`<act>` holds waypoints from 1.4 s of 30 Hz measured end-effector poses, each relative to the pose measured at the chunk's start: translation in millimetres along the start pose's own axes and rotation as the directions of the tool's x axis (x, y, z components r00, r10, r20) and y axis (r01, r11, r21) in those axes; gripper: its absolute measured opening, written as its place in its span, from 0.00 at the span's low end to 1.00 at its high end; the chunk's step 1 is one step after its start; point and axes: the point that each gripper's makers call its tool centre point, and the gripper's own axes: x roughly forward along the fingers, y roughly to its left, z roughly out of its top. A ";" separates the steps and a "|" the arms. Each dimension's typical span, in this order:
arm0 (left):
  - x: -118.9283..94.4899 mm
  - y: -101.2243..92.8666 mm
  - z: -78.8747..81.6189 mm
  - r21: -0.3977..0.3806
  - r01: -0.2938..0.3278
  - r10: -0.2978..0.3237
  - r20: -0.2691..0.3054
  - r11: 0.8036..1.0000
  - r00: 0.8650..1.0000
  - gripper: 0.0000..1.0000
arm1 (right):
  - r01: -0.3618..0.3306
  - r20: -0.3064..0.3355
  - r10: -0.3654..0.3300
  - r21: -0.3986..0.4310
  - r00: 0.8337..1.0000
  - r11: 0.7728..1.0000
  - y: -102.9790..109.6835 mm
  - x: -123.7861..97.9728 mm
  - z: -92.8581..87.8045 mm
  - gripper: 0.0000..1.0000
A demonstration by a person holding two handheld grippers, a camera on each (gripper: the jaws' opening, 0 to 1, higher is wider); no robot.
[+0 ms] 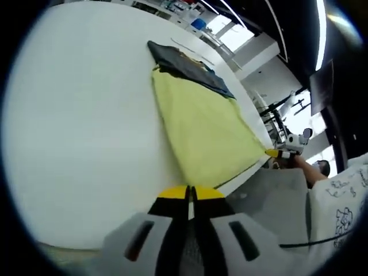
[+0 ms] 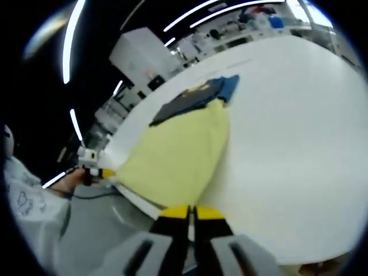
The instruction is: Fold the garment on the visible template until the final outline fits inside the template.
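A pale yellow-green cloth garment (image 1: 207, 132) lies spread flat on the white tabletop (image 1: 86, 126), with one side running along the table's near edge and its two near corners at that edge. Its long axis runs away from that edge toward the middle of the tabletop, where the far end meets a dark navy fabric piece (image 1: 187, 66) that lies against or partly over it; a strip of brighter blue shows at that piece's side in the right gripper view (image 2: 230, 86). Whether this dark piece is the template or part of the garment I cannot tell.

The left gripper (image 1: 190, 198) has its yellow-tipped jaws clenched together at the garment's near corner, right at the table edge; whether cloth is pinched between them is hidden by the jaws themselves. The right gripper (image 2: 191, 215) stands the same way at the other near corner, jaws pressed together with a hairline gap, and again I cannot tell if fabric is caught. Each gripper appears in the other's view, small, at the opposite corner of the near edge.

So the garment lies straight ahead of both claws, stretching away from them. As a judgement, the coming fold would carry the near edge forward along the long axis toward the dark end, both hands equally placed.
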 end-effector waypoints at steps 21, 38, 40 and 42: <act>-40.3 -59.5 -2.3 -0.059 0.097 -0.095 0.033 0.994 0.995 0.00 | -0.066 0.029 0.065 0.056 0.997 0.996 35.6 -41.1 5.6 0.00; -44.3 -62.7 100.0 0.015 0.156 -0.156 0.191 0.988 0.969 0.00 | -0.118 0.103 0.117 0.001 0.988 0.993 41.2 -33.3 84.4 0.00; -40.1 -60.1 112.5 0.048 0.146 -0.153 0.189 0.988 0.970 0.00 | -0.117 0.104 0.118 -0.013 0.988 0.993 44.7 -28.4 94.8 0.00; -34.8 -56.2 126.1 0.051 0.147 -0.155 0.197 0.988 0.968 0.00 | -0.117 0.107 0.119 -0.027 0.987 0.993 43.8 -24.4 107.4 0.00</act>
